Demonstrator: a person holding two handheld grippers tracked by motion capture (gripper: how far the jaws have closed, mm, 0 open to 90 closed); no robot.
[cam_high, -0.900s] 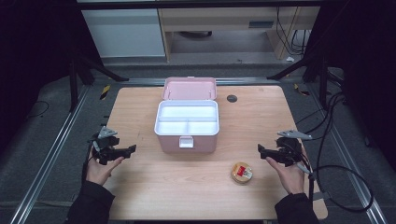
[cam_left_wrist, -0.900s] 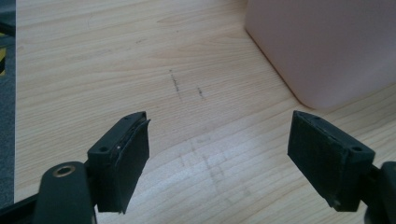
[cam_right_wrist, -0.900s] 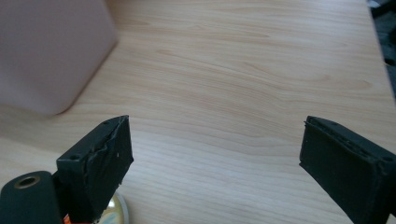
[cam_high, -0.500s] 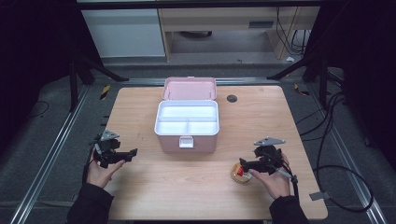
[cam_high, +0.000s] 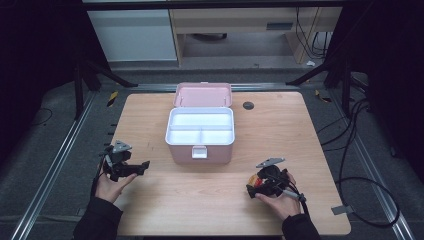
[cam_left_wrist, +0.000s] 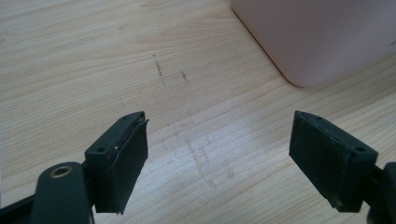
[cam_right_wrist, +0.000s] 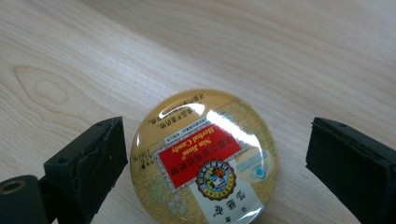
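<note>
Between the right gripper's (cam_right_wrist: 215, 172) spread jaws, a candy tin (cam_right_wrist: 204, 158), apparently untouched.

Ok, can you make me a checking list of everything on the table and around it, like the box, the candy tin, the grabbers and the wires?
Surface: wooden table, light, with a few faint scuff marks.
Job's things: round candy tin, gold with a red label, lying flat between the open jaws of the right gripper, not squeezed. Pink box, lid up, white tray inside with empty compartments.
Clutter: small dark round spot on the table behind the box.
Grippers: left gripper open over bare wood, holding nothing; right gripper open around the tin.
Cables: black cables on the floor at the right.
Surroundings: dark floor, metal rails, cabinets behind.
</note>
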